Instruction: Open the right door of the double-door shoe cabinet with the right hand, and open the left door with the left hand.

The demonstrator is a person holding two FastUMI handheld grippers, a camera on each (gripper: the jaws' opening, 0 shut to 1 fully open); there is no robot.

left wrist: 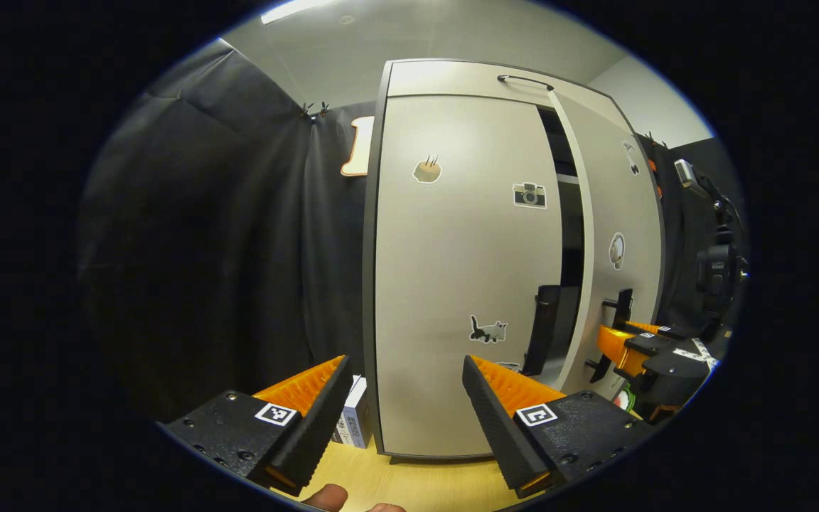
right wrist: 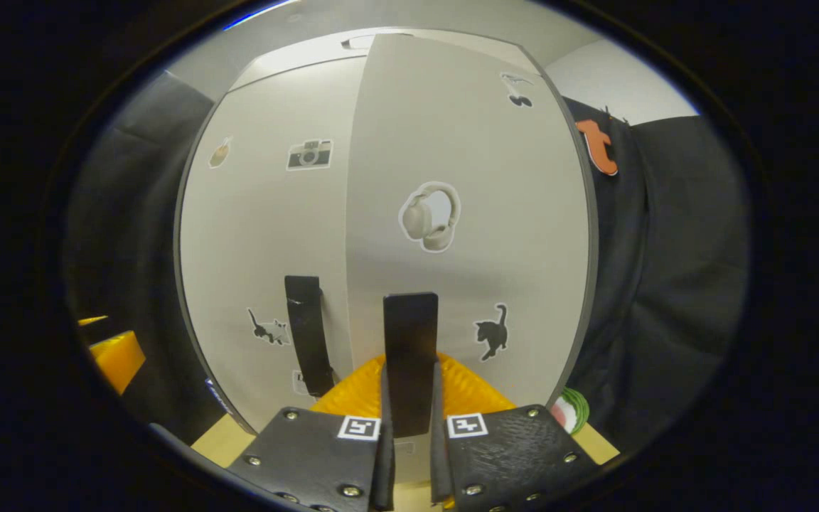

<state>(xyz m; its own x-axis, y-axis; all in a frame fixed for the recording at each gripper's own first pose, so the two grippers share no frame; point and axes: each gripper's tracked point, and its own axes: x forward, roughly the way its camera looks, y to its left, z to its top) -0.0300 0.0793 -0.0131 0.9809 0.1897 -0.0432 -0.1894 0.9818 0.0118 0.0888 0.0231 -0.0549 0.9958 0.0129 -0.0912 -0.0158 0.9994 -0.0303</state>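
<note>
The pale shoe cabinet (left wrist: pixel 466 78) stands on a wooden surface. Its left door (left wrist: pixel 459 270) is closed, with its black handle (left wrist: pixel 543 328) at the inner edge. The right door (left wrist: pixel 623 213) is swung partly out, leaving a dark gap with shelves behind it. My left gripper (left wrist: pixel 404 361) is open, low in front of the left door and short of its handle. My right gripper (right wrist: pixel 409 368) is shut on the right door's black vertical handle (right wrist: pixel 409 334). It also appears at the far right of the left gripper view as the right gripper (left wrist: pixel 619 334). The left door (right wrist: pixel 267 213) and its handle (right wrist: pixel 306 334) lie to the left.
A small box (left wrist: pixel 356 419) stands against the cabinet's left foot. Black cloth hangs on both sides. A camera on a stand (left wrist: pixel 719 263) is at the far right. A green and red round thing (right wrist: pixel 569 411) lies by the cabinet's right foot. A thumb (left wrist: pixel 324 496) shows below.
</note>
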